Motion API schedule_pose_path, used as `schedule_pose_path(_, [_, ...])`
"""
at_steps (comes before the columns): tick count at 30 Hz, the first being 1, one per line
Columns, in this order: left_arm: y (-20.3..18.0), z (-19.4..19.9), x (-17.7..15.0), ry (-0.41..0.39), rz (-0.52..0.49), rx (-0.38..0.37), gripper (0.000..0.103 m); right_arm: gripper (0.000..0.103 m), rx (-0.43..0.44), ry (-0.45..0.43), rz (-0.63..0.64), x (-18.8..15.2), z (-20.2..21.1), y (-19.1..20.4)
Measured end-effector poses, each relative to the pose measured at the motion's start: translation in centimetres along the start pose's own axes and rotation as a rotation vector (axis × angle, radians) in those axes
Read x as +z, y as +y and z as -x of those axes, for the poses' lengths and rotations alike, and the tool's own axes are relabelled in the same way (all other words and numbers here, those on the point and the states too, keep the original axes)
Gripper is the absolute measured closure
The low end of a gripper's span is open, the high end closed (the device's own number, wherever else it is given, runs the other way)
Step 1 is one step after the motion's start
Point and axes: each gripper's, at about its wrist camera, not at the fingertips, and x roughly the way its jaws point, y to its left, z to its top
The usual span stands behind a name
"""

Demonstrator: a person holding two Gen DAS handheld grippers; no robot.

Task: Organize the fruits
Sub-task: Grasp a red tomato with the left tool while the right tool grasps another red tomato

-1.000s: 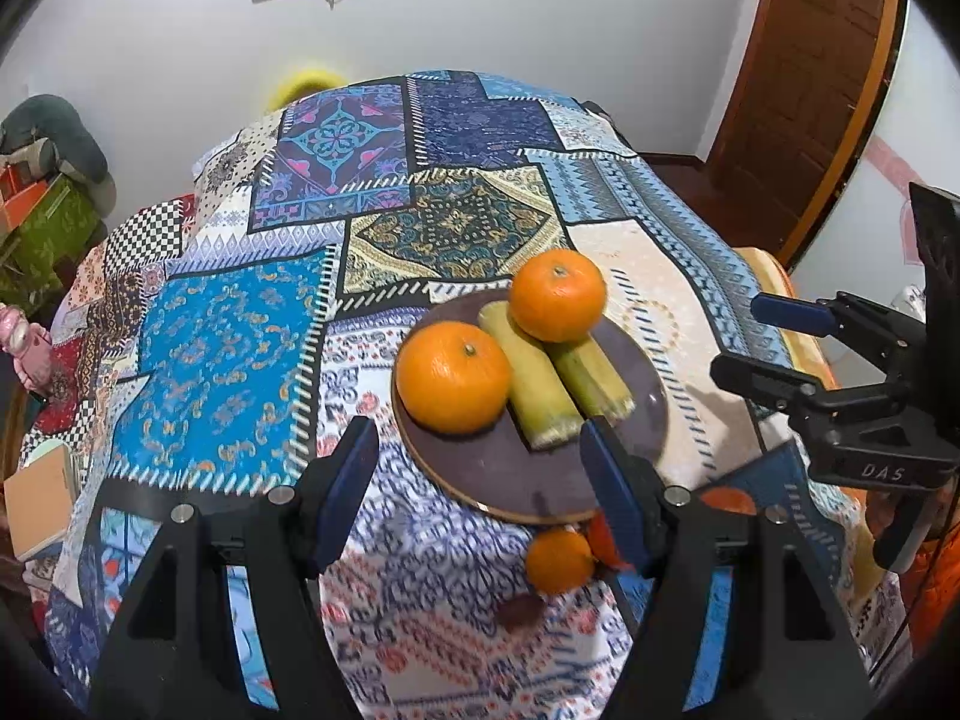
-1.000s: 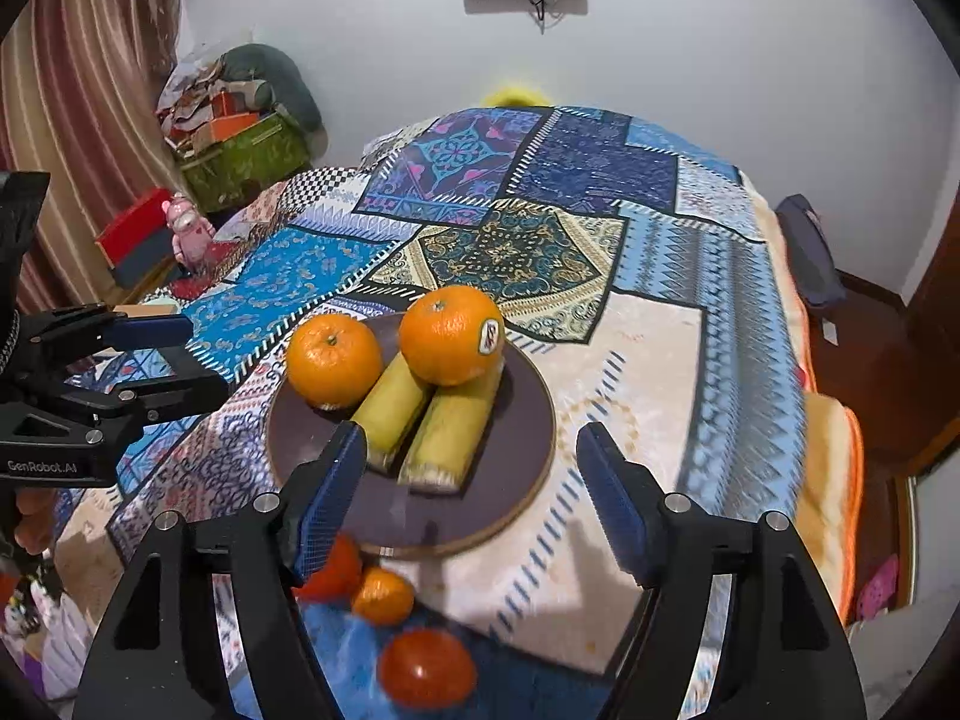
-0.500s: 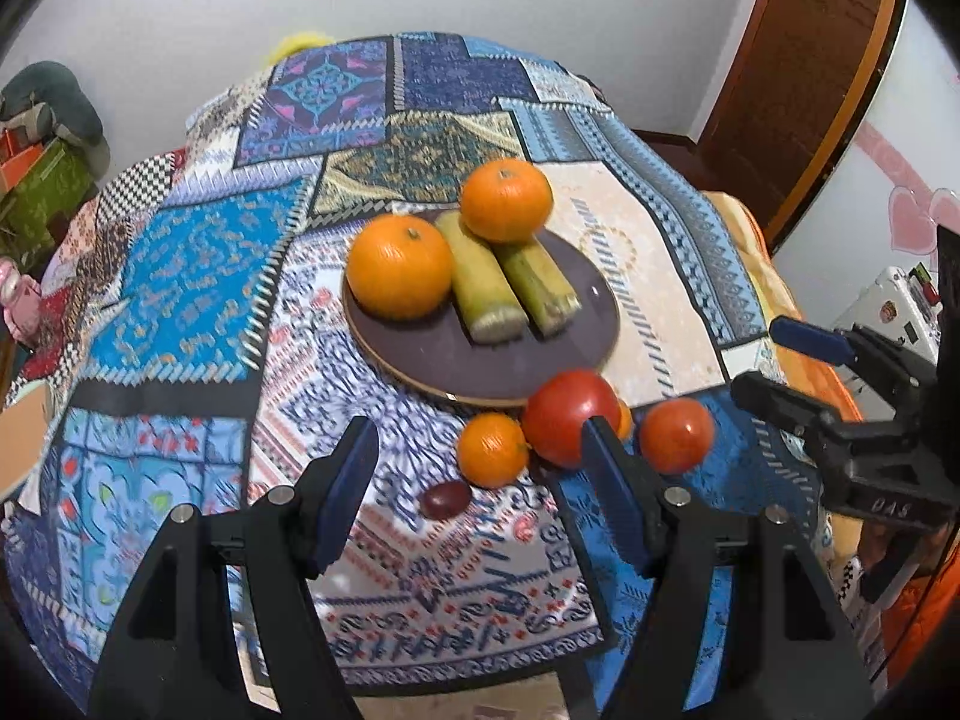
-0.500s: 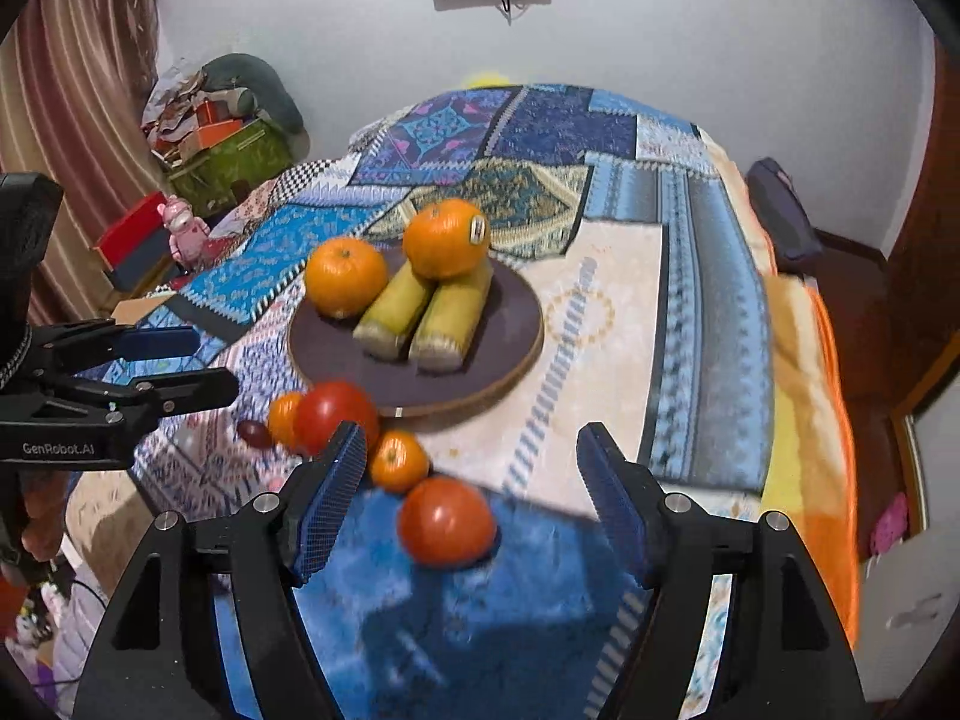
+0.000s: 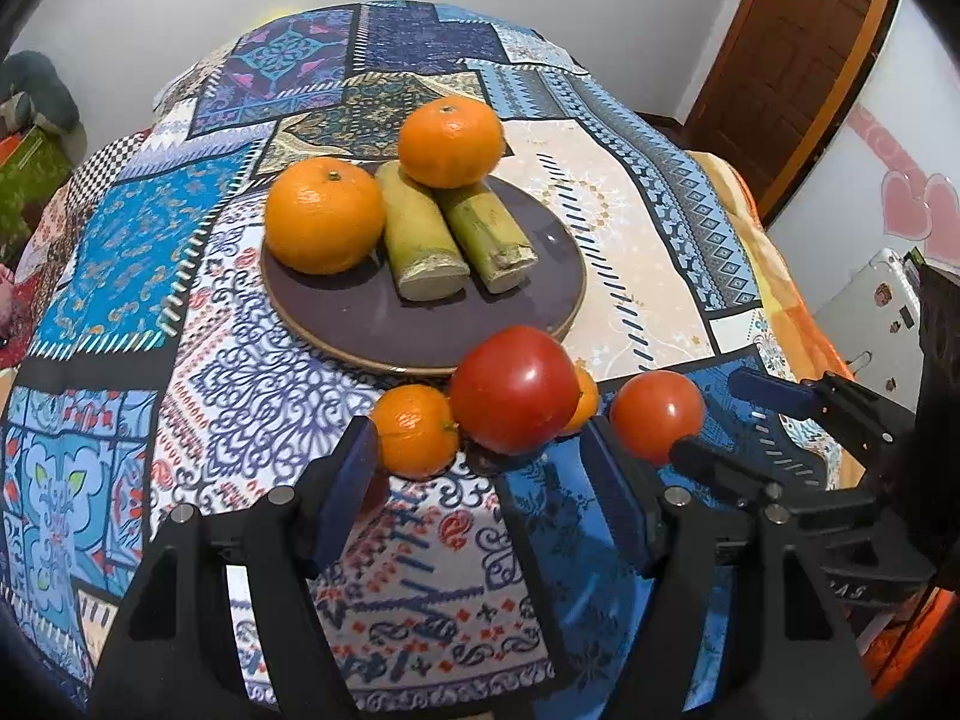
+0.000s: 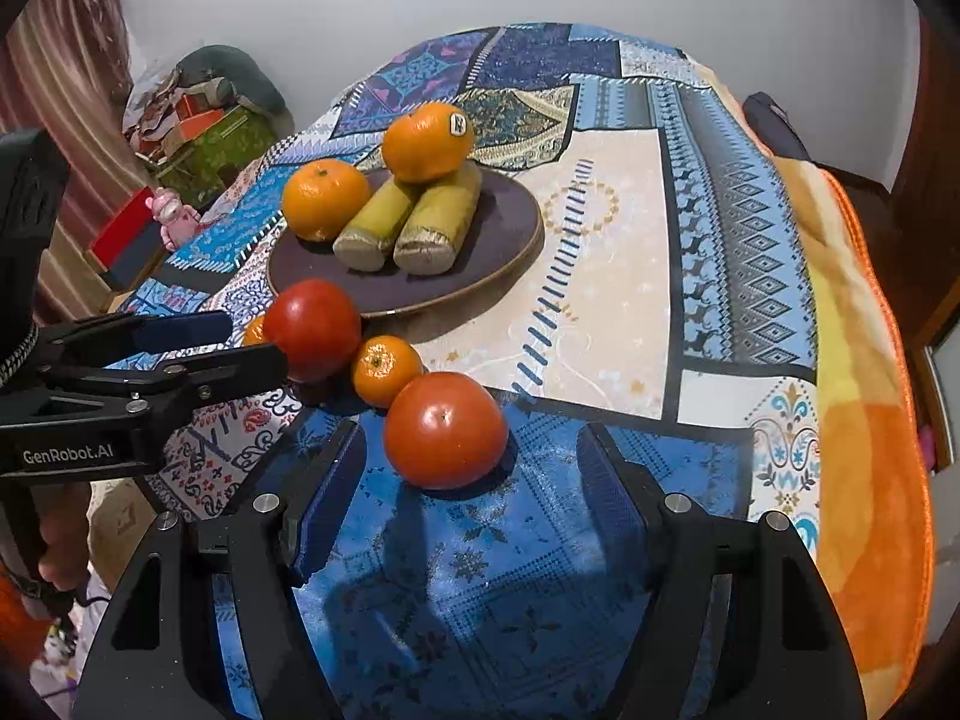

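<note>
A dark plate [image 5: 360, 312] [image 6: 498, 240] holds two oranges [image 5: 324, 214] [image 5: 450, 141] and two green sugarcane pieces [image 5: 420, 240]. Loose on the cloth in front of the plate lie a big tomato [image 5: 515, 397] [image 6: 312, 327], a second tomato [image 5: 656, 417] [image 6: 445, 429] and two small tangerines [image 5: 415, 431] [image 6: 385, 370]. My left gripper [image 5: 483, 483] is open, just short of the big tomato and the tangerine. My right gripper [image 6: 471, 483] is open, with the second tomato just past its fingertips. Each gripper shows in the other's view.
The table is covered with a patchwork cloth [image 5: 150, 252]. An orange blanket [image 6: 870, 420] hangs over its right edge. Boxes and a pink toy [image 6: 171, 213] lie on the floor at the left. A wooden door [image 5: 798, 60] stands at the back right.
Both grippers have pulled back and lowered toward the near edge. The loose tomatoes and tangerines, low in frame or hidden before, now sit right at the fingertips. Both stay open.
</note>
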Motion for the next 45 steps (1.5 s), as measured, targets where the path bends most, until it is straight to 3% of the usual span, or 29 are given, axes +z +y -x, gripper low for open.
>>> schedule_pose_path(8, [-0.4, -1.1, 1.2, -0.020, -0.019, 0.013, 0.034, 0.033, 0.015, 0.022, 0.003, -0.2, -1.3, 0.2])
schedule_pose_path(16, [-0.7, -2.1, 1.9, -0.022, -0.065, 0.023, 0.034, 0.045, 0.056, 0.037, -0.009, -0.5, -1.9, -0.1])
schedule_pose_path(19, [-1.1, -2.6, 2.0, -0.015, -0.085, 0.030, 0.038, 0.051, 0.070, 0.045, -0.004, -0.5, -2.0, 0.1])
schedule_pose_path(22, [-1.5, -2.8, 1.9, -0.007, -0.103, 0.006, 0.052, 0.056, 0.090, 0.048, -0.003, -0.4, -2.0, 0.2])
schedule_pose_path(26, [-2.0, -2.8, 1.7, -0.011, -0.127, 0.013, 0.053, 0.056, 0.094, 0.049, -0.009, -0.4, -2.1, 0.2])
schedule_pose_path(35, [-1.0, -1.4, 1.8, -0.011, -0.066, -0.027, 0.054, 0.056, 0.089, 0.023, -0.034, -0.1, -1.4, -0.2])
schedule_pose_path(45, [1.9, 1.6, 2.6, -0.077, -0.007, 0.020, 0.054, 0.056, 0.097, -0.023, -0.032, 1.6, -0.7, 0.2])
